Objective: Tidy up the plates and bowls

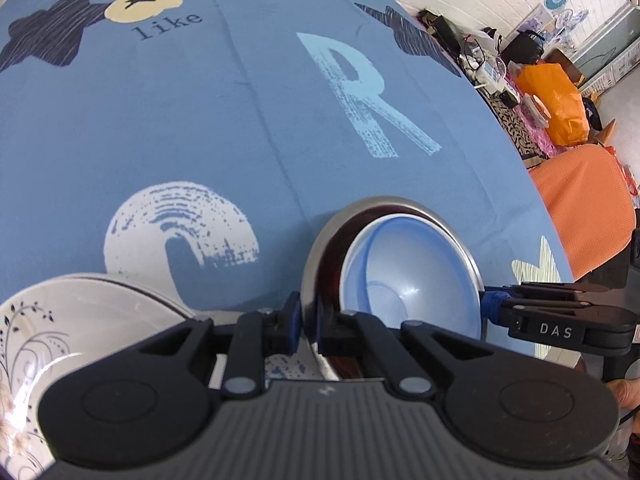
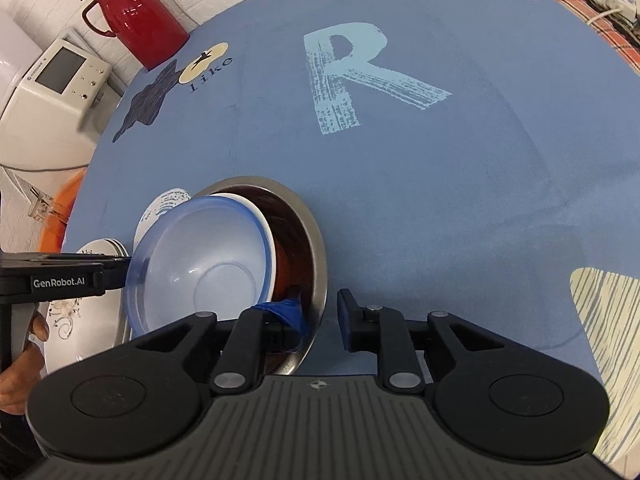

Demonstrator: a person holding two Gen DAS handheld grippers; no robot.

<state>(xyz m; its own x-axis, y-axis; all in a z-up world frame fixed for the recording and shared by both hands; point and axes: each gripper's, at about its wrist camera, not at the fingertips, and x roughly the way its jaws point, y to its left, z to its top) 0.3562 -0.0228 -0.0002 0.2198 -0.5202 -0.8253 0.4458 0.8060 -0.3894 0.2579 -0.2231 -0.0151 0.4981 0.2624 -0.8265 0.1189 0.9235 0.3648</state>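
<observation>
A stack of white floral plates [image 1: 60, 344] lies just left of the left gripper [image 1: 308, 320], whose jaws are nearly closed, pinching the near-left rim of the steel bowl [image 1: 320, 248]. Nested inside it and tilted is a translucent blue bowl [image 1: 404, 276]. The right gripper [image 2: 320, 320] stands partly open, straddling the steel bowl's right rim: its left finger [image 2: 288, 314] is inside, the right one outside over the blue tablecloth [image 2: 440, 184].
</observation>
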